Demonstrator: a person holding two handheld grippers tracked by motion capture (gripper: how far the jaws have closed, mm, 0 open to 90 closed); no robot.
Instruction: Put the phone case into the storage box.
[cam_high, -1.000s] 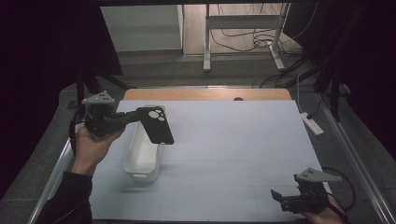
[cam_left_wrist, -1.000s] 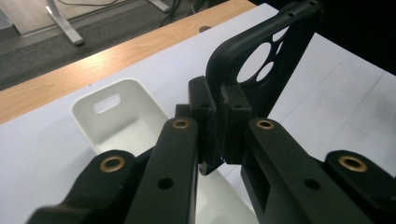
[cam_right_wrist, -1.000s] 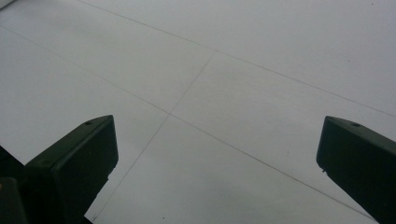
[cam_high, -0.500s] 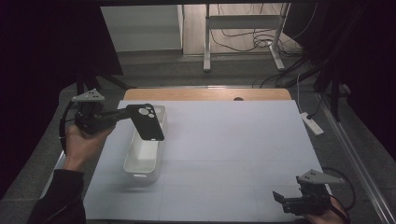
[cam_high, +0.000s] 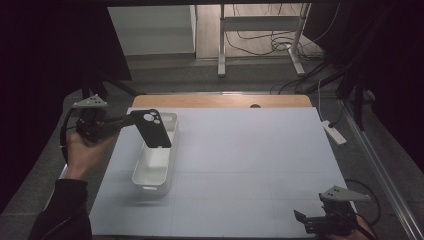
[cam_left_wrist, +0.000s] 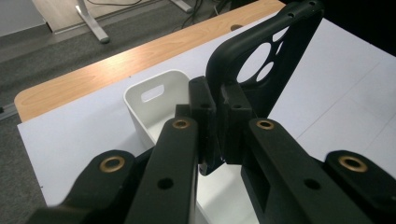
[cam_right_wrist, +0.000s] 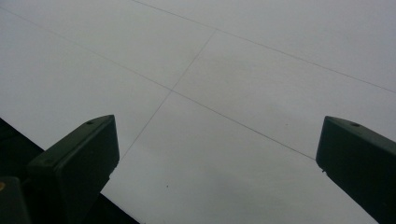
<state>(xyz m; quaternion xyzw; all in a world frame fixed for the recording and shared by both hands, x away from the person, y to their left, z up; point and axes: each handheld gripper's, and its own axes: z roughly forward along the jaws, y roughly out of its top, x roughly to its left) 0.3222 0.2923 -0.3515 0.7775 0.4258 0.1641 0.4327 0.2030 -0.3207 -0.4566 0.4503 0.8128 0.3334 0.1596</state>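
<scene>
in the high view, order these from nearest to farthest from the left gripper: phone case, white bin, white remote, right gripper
1. phone case, clamped in the left gripper
2. white bin, just below it
3. right gripper, near right corner
4. white remote, off the table's right edge

left claw (cam_left_wrist: 218, 123) | clamps black phone case (cam_left_wrist: 261, 60) | above white bin (cam_left_wrist: 154, 100)

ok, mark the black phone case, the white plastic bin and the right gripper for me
black phone case (cam_high: 155, 131), high view, on its flat back below the camera cutout
white plastic bin (cam_left_wrist: 152, 112), left gripper view, on its end wall under the handle slot
right gripper (cam_high: 301, 220), high view, between the jaws' tips
</scene>
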